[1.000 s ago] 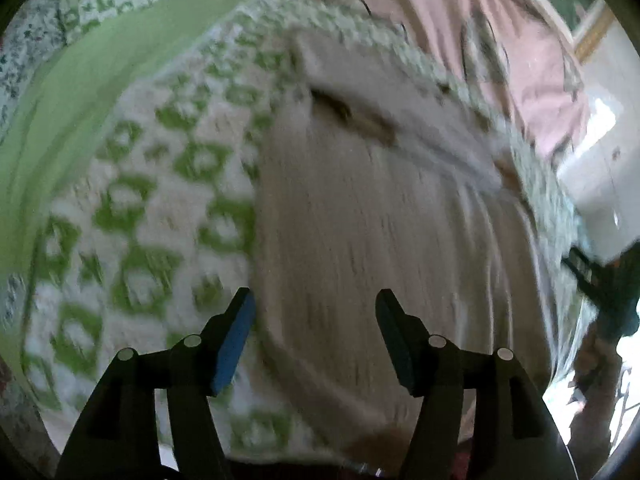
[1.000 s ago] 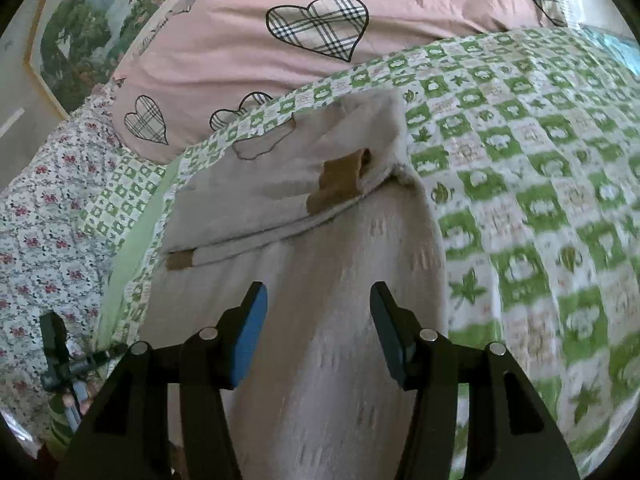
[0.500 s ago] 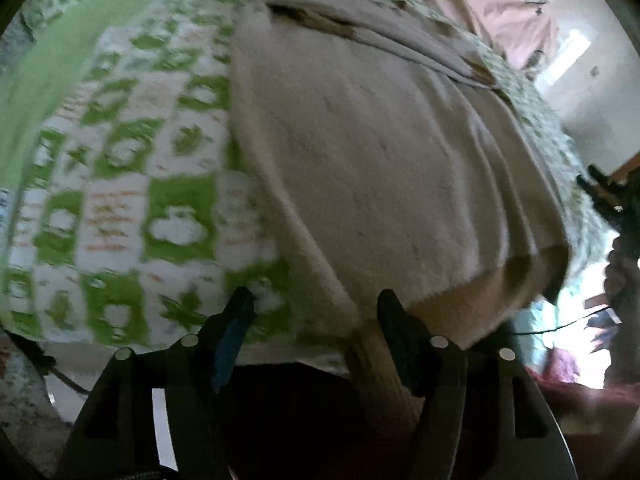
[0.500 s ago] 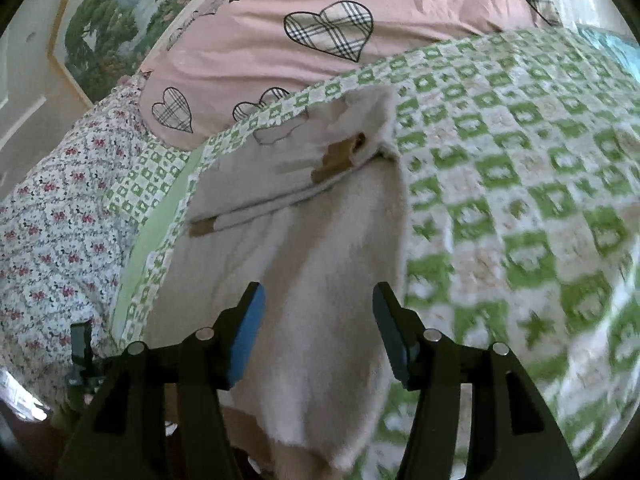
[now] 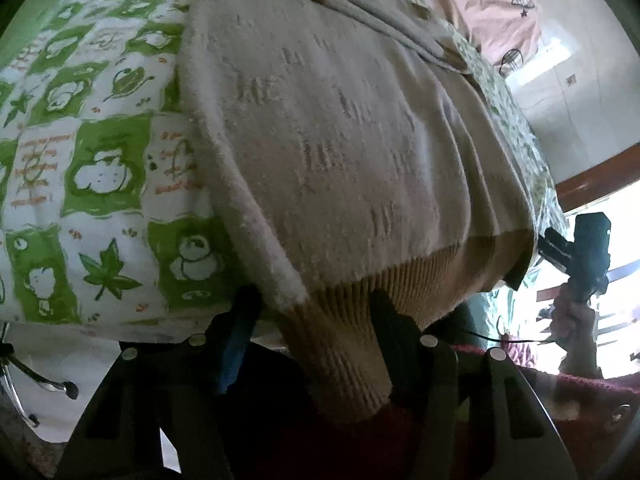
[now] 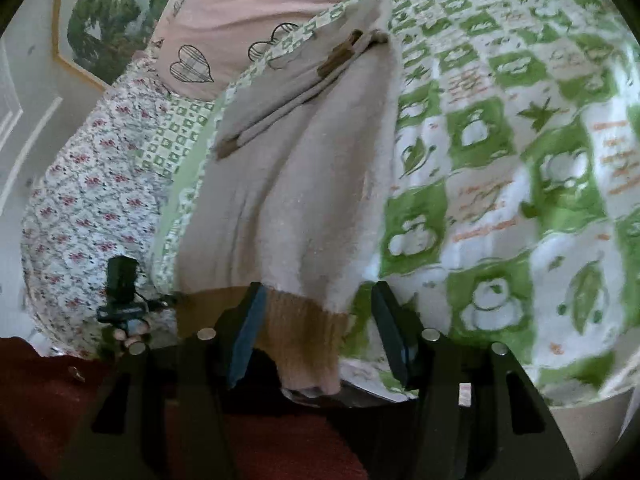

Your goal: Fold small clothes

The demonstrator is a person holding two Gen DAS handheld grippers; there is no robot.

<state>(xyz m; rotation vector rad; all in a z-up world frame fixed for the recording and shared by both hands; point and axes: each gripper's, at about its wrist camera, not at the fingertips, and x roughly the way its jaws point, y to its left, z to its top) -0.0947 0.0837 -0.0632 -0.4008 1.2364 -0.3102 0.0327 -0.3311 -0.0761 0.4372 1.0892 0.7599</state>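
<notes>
A small beige knit sweater (image 5: 344,128) lies flat on the green-and-white checked bedspread (image 5: 92,160), sleeves folded across its far end. Its tan ribbed hem (image 5: 340,344) hangs over the bed's near edge. My left gripper (image 5: 312,312) is open, its jaws on either side of the hem's left corner. In the right wrist view the sweater (image 6: 304,184) runs away from me; my right gripper (image 6: 316,320) is open around the hem's right corner (image 6: 304,336). Neither gripper pinches the cloth.
A pink pillow with plaid hearts (image 6: 248,12) lies at the head of the bed. A floral sheet (image 6: 80,200) covers the left side. A framed picture (image 6: 104,16) hangs on the wall. Each view shows the other gripper at its side (image 5: 584,248) (image 6: 124,292).
Both grippers have dropped and pulled back from above the sweater body to the bed's near edge. Their open jaws now straddle the hanging hem's corners.
</notes>
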